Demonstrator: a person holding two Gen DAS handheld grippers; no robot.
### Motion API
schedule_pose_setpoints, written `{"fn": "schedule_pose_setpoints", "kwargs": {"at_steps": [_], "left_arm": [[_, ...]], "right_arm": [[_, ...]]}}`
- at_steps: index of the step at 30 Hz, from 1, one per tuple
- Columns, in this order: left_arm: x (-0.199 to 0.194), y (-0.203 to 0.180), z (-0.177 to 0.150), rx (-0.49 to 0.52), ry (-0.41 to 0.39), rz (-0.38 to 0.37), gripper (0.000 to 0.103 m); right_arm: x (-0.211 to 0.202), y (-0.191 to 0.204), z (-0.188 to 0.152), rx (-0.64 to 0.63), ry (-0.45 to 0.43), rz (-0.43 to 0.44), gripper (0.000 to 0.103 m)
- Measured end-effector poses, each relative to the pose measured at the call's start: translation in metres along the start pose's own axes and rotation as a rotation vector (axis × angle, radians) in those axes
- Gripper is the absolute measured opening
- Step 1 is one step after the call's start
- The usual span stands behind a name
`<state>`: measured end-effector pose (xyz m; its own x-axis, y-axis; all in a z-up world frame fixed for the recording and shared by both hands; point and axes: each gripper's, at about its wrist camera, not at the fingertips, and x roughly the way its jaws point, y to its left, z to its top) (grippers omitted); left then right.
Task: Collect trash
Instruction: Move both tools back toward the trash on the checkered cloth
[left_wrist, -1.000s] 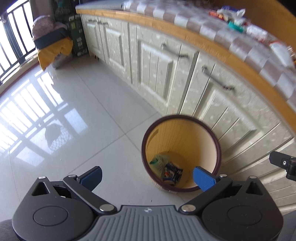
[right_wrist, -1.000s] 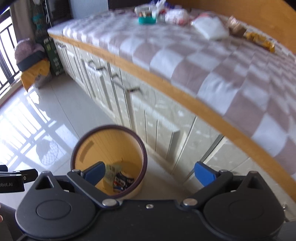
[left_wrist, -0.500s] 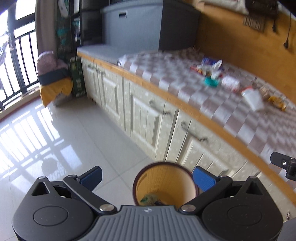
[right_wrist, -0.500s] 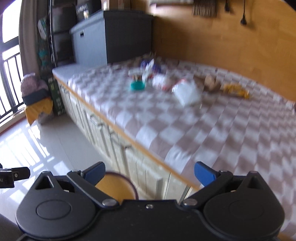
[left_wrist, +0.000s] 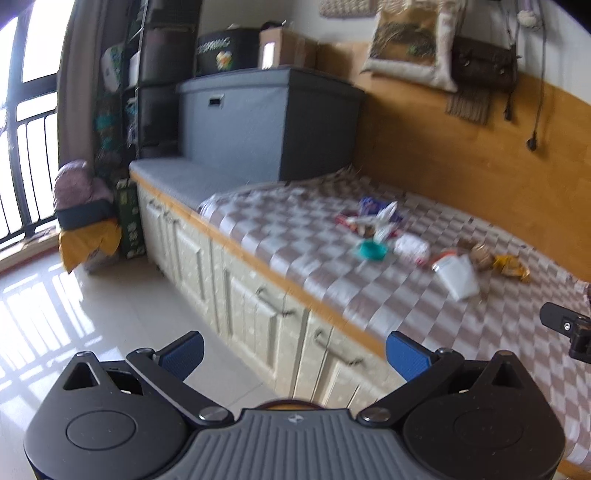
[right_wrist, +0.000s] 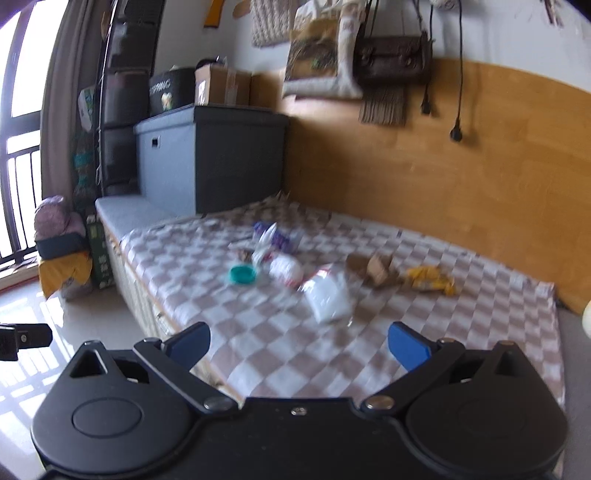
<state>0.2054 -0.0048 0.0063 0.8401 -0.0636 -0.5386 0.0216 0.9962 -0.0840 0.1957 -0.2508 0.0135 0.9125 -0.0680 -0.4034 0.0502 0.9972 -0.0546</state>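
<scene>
Both wrist views face across the bed (left_wrist: 369, 295) toward the wood wall (right_wrist: 443, 177); left looks from the floor side, right nearer, sharing the litter (right_wrist: 325, 295).

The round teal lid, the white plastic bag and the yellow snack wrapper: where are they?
Round teal lid (right_wrist: 242, 274), right wrist view, its middle.
White plastic bag (right_wrist: 330, 297), right wrist view, its body.
Yellow snack wrapper (right_wrist: 429, 279), right wrist view, its middle.

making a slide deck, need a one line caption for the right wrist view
Open right gripper facing scattered trash on the checked brown-and-white bedspread: round teal lid, clear plastic bag, crumpled yellow wrapper.
</scene>
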Motion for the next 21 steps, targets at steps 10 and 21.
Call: {"fn": "schedule_pose_setpoints", "kwargs": {"at_steps": [10,21], "left_arm": [[0.021,-0.036,0.037,0.068,-0.076,-0.040,0.103],[0.093,-0.088,0.082,0.095,-0.061,-0.136,0.103]], "right_arm": [[0.020,-0.022,0.028,-0.009,-0.073,-0.052,0.103],[0.098,-0.042,0.031,-0.004,-0.002,-0.065,0.103]]}}
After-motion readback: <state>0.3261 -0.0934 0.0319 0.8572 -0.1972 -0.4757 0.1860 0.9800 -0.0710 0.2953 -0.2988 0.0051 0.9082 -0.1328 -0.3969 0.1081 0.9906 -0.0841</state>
